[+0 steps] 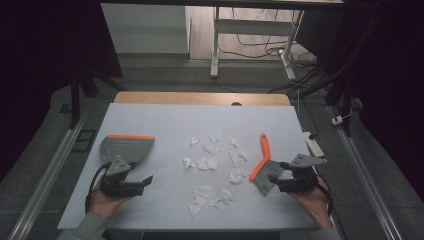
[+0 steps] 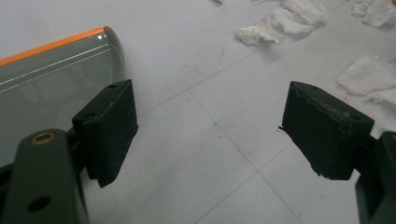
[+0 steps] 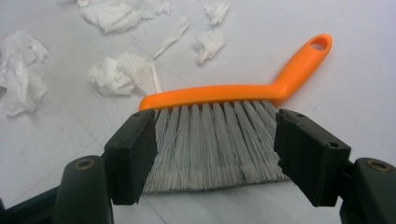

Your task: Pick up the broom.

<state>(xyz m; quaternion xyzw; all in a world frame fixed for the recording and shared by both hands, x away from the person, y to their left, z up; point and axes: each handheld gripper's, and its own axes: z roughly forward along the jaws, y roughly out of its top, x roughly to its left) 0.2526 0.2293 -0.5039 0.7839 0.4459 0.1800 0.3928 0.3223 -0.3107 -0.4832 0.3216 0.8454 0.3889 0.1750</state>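
A grey dustpan point(image 1: 127, 148) with an orange lip lies at the left of the white mat; in the left gripper view the dustpan point(image 2: 56, 79) sits just beyond the left jaw. My left gripper point(image 1: 145, 180) point(image 2: 210, 126) hovers beside it, open, with bare mat between the jaws. An orange-handled brush point(image 1: 263, 159) with grey bristles lies at the right. My right gripper point(image 1: 278, 176) point(image 3: 215, 149) stands open at the brush point(image 3: 233, 93), its jaws flanking the bristles. Crumpled white tissue scraps point(image 1: 210, 162) point(image 2: 275, 25) point(image 3: 121, 74) are scattered between brush and dustpan.
The white mat point(image 1: 165, 120) covers a wooden table whose far edge point(image 1: 200, 97) shows behind it. A hand holds each gripper at the near edge. A white power strip point(image 1: 314, 145) lies on the floor to the right, with desk legs and cables farther back.
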